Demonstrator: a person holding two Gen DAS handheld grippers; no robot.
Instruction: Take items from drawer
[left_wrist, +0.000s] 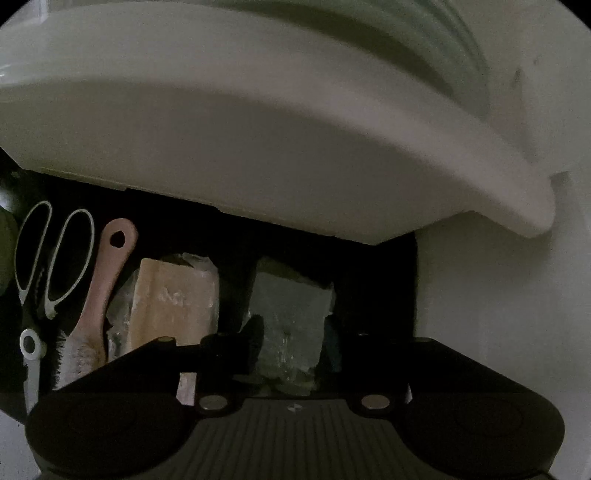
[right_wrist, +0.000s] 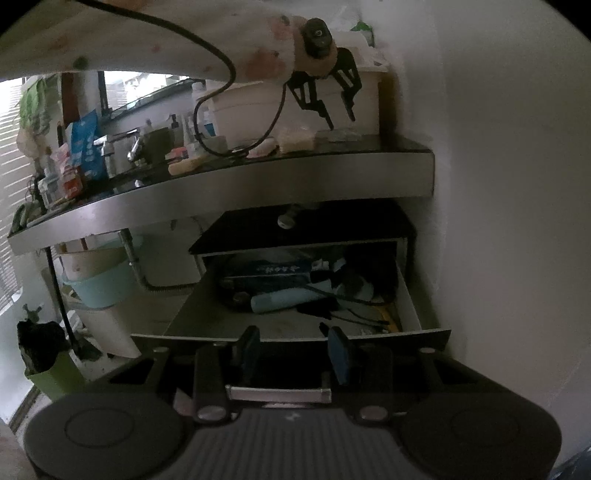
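While my left gripper (right_wrist: 338, 123) is pointing down over the table (right_wrist: 258, 168), its jaws are standing apart around nothing, just above a green wrapped block (left_wrist: 291, 314) with a tan wrapped block (left_wrist: 173, 299) left of it. My right gripper (right_wrist: 295, 354) is tilting down toward the open drawer (right_wrist: 291, 336), jaws parted and empty, a blue tube (right_wrist: 284, 299) beyond them.

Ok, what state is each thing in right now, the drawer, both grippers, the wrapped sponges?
Drawer: pulled open, items inside.
Left gripper: open, empty, above the countertop.
Right gripper: open, empty, facing the drawer.
Green sponge pack: lying on countertop, wrapped.
Orange sponge pack: lying beside it, wrapped.
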